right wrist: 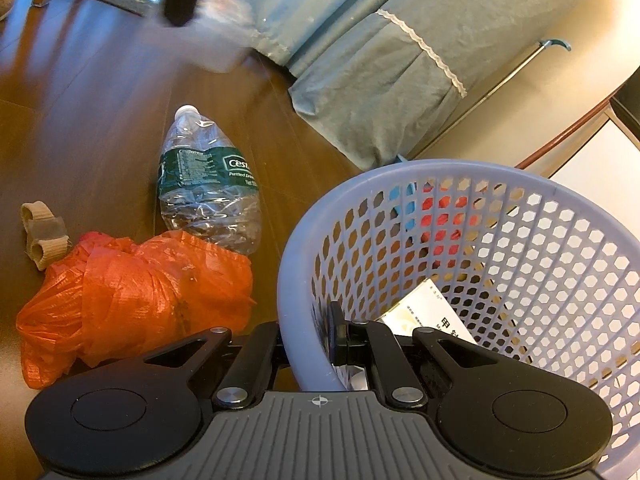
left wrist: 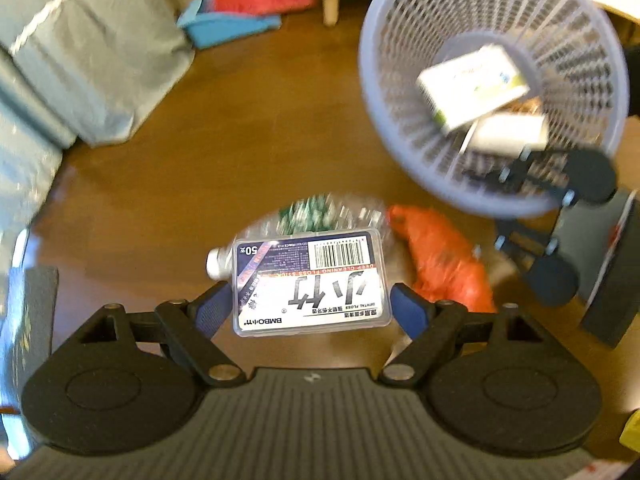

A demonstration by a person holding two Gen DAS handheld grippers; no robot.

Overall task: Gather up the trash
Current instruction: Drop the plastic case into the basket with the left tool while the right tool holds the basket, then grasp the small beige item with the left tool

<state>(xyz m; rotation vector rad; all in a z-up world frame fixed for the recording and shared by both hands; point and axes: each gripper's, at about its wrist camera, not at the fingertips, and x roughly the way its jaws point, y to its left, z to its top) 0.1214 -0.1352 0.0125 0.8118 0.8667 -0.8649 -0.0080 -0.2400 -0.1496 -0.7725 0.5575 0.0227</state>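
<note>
Left wrist view: the left gripper (left wrist: 310, 302) is pinching a clear plastic floss-pick box (left wrist: 310, 282), blue pads pressed on both short sides, label and barcode facing the camera. You only get that box sharp here; in the right wrist view it's just a pale blur at the upper left, under a dark smear.

Below the box, middle of the frame, there's a crushed water bottle (left wrist: 316, 216) and an orange plastic bag (left wrist: 444, 264) on the brown floor (left wrist: 240, 152), both blurry. The right wrist view shows them much better: bottle (right wrist: 208, 184) lying flat with a green label, bag (right wrist: 132, 296) at lower left touching its base.

The right gripper (right wrist: 338, 338) is clamped shut on the rim of the lavender mesh basket (right wrist: 500, 184), lower centre. From the left camera the basket (left wrist: 400, 128) sits upper right, with a white carton (left wrist: 472, 84) inside and the right gripper (left wrist: 508, 176) at its lower edge.
</note>
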